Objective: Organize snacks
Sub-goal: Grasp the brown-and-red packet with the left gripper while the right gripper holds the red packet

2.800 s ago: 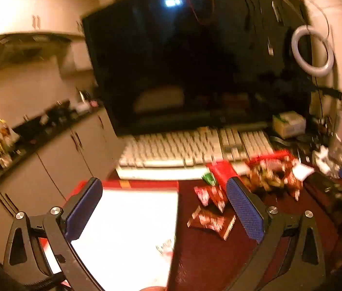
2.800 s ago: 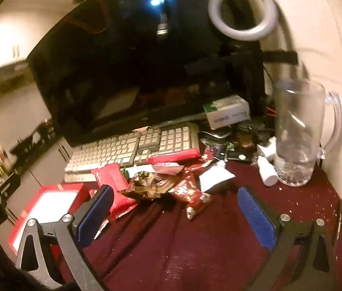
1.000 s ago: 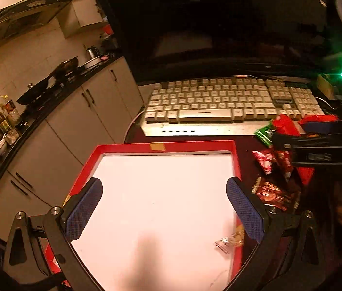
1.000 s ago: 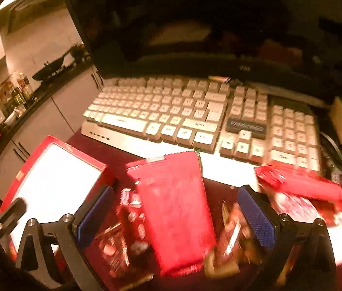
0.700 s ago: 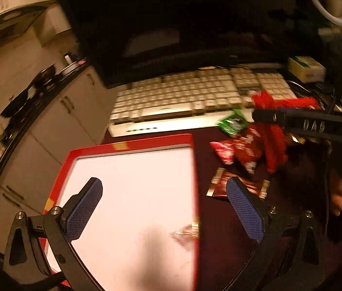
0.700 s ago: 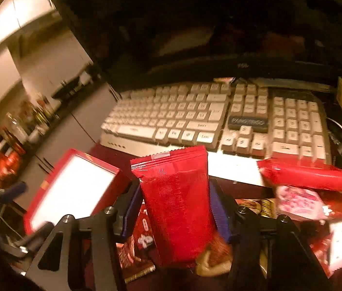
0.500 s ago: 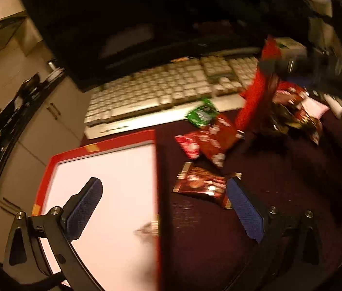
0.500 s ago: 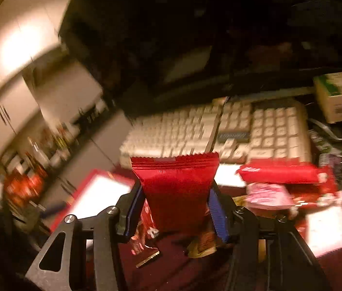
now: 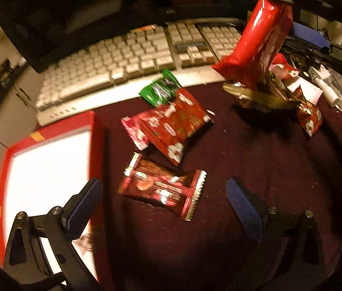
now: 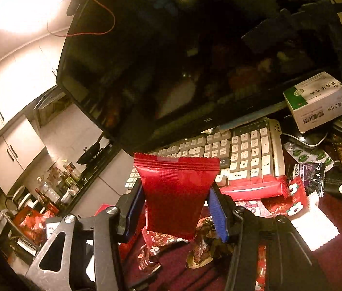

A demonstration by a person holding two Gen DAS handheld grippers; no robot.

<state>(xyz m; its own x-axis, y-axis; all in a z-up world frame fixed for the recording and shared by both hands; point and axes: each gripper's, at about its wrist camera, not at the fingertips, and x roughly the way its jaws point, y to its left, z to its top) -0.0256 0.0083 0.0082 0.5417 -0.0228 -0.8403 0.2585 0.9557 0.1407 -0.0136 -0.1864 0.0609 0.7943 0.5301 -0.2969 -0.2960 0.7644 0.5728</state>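
My right gripper (image 10: 174, 208) is shut on a plain red snack packet (image 10: 174, 194) and holds it upright above the table; the packet also shows in the left wrist view (image 9: 256, 38), lifted at the top right. My left gripper (image 9: 163, 200) is open and empty, low over a dark red wrapped snack (image 9: 162, 185). Beyond it lie a red patterned packet (image 9: 173, 128) and a small green packet (image 9: 160, 91). A red tray with a white floor (image 9: 47, 167) lies at the left, holding one small wrapper. More snacks are piled at the right (image 9: 287, 89).
A white keyboard (image 9: 132, 65) and a dark monitor (image 10: 183, 60) stand behind the snacks. A white and green box (image 10: 316, 100) sits at the right of the keyboard. The table has a dark red cloth (image 9: 243, 155). Kitchen cabinets lie beyond the left edge.
My right gripper shut on the red packet and lifted it off the table. My left gripper swung right, from over the tray to over the loose snacks.
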